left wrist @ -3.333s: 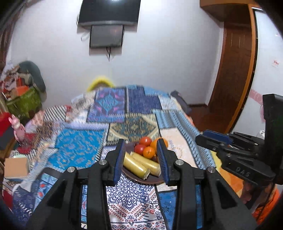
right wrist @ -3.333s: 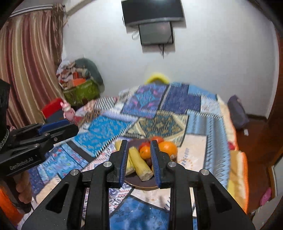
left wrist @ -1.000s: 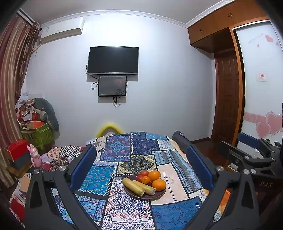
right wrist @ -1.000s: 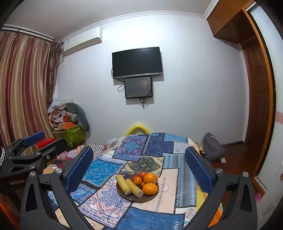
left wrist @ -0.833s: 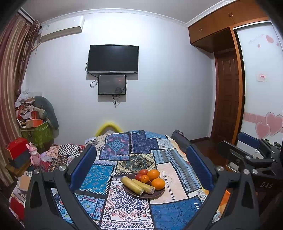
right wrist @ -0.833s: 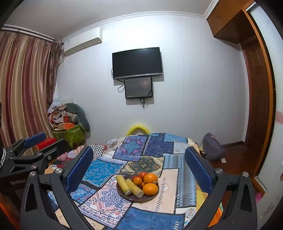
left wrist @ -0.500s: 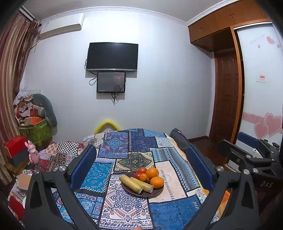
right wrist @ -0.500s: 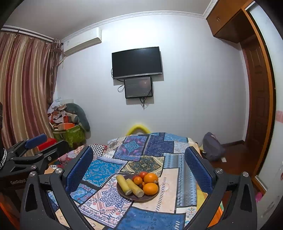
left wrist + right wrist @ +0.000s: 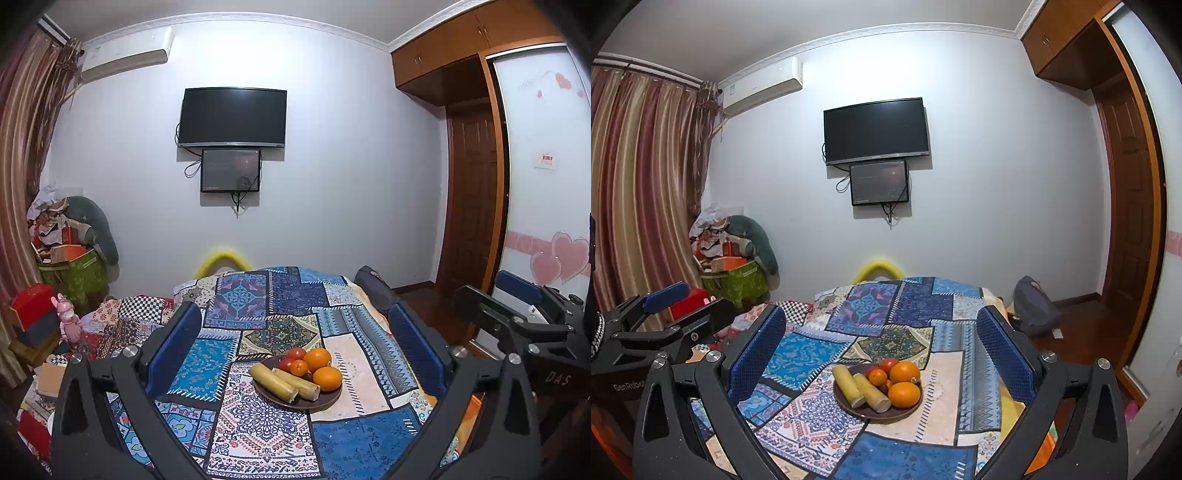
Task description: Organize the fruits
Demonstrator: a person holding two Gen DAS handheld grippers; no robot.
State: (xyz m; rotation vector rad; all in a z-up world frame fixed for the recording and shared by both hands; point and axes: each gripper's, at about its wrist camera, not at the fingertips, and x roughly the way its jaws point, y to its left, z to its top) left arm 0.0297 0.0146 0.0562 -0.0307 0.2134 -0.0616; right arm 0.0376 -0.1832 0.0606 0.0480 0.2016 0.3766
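Observation:
A dark brown plate [image 9: 322,403] [image 9: 865,414] rests on a patchwork bedspread [image 9: 255,299] [image 9: 871,306]. It carries two oranges [image 9: 327,378] [image 9: 904,393], small red tomatoes [image 9: 296,353] [image 9: 888,364] and two yellow sugarcane pieces [image 9: 272,381] [image 9: 871,397]. My left gripper [image 9: 295,343] is wide open and held well back from the plate, nothing between its fingers. My right gripper [image 9: 881,339] is likewise wide open and empty, also well back. Each view shows the other gripper at its side edge.
A television [image 9: 232,117] and a smaller screen [image 9: 230,170] hang on the far wall. Piled clutter and a green box [image 9: 737,280] fill the left corner by the curtain. A dark bag [image 9: 1032,306] lies on the floor near the wooden door [image 9: 471,199].
Both grippers have pulled back and up from the plate and opened wide since 3.3 s ago. Over the last second the views only drifted slightly.

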